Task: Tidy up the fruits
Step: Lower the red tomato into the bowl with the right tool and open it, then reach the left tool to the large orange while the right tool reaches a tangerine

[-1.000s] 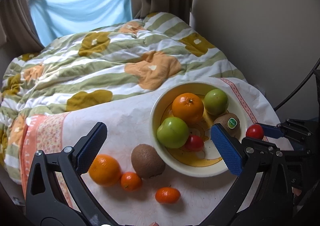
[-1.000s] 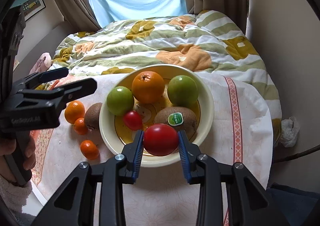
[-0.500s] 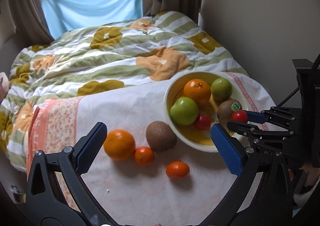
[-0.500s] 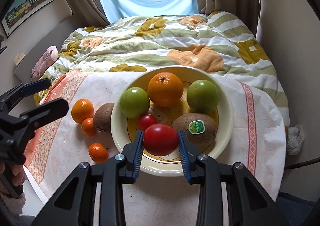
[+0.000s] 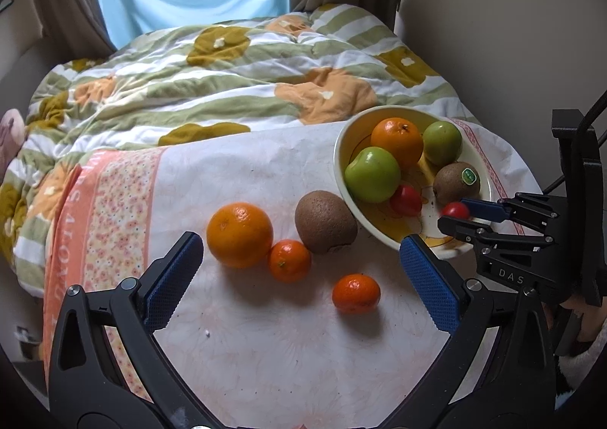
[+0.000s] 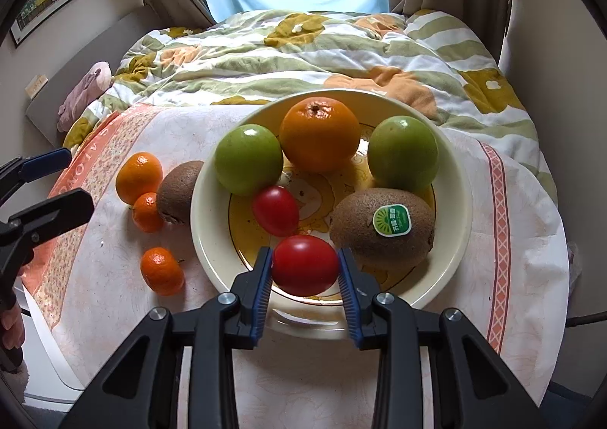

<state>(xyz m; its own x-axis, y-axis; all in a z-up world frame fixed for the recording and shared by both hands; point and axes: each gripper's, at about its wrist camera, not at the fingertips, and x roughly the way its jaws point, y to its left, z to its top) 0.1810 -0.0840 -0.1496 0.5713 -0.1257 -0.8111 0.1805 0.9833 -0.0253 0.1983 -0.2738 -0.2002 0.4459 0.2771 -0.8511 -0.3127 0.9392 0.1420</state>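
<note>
**Right tool clamped on tomato over bowl; left tool open over loose fruit**

Right tool [image 6: 305, 269]: the blue pads press both sides of a red tomato [image 6: 304, 265], held just above the near inner floor of the cream bowl [image 6: 457, 178]. In the left wrist view the same tool [image 5: 461, 214] enters from the right, and only part of the tomato shows between its tips.

Bowl contents, going outward from the right tool:
- A smaller red tomato [image 6: 275, 211], just beyond and to the left.
- A kiwi with a green sticker [image 6: 381, 226], just to the right.
- A green apple [image 6: 248, 159], farther left.
- A second green apple [image 6: 403, 154], farther right.
- An orange [image 6: 319, 134] at the far side, between the two apples.

Left tool [image 5: 301, 281]: jaws spread wide, nothing between the pads. It hangs over the counter [image 5: 265, 353], which is covered with a white cloth. Just beyond its tips lie two mandarins [image 5: 356, 293] [image 5: 289, 260], then a large orange [image 5: 239, 234] and a bare kiwi [image 5: 325, 221] lying right beside the bowl's outer wall.

Beyond the counter lies a bed with a striped floral quilt [image 5: 227, 87].

Limited visibility: the bowl's near rim is hidden behind the right tool's fingers. A hand shows only at the frame edge in each view.
</note>
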